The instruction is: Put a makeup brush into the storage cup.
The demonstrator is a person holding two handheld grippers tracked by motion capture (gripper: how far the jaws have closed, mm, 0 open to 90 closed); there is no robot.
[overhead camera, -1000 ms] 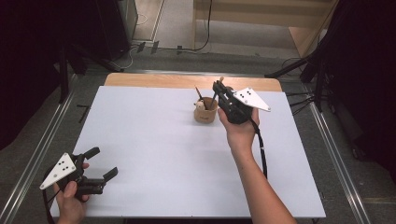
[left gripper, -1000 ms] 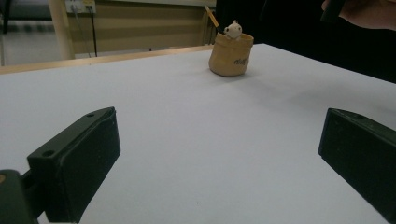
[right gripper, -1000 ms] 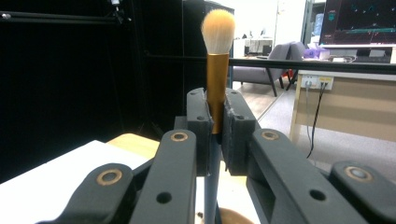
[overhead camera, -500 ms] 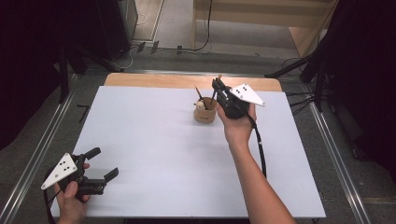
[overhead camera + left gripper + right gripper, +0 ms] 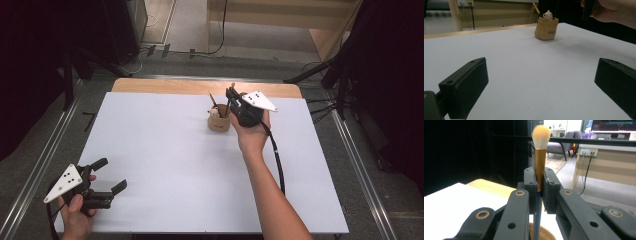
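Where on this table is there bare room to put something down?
Bare: the wide white stretch of the table between the left gripper and the small pot, and the near right corner. Crowded: around the pot, where the right gripper holds a brush.

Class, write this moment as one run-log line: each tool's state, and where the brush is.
right tool: shut on brush, above brown cup | left tool: open, holds nothing, near table front corner

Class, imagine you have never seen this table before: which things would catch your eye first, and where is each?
The right gripper draws the eye first, clamped on an upright makeup brush with its fluffy tip up, above the small tan holder at the table's far middle. Next, the left gripper at the near left corner, jaws wide apart over the bare white tabletop.
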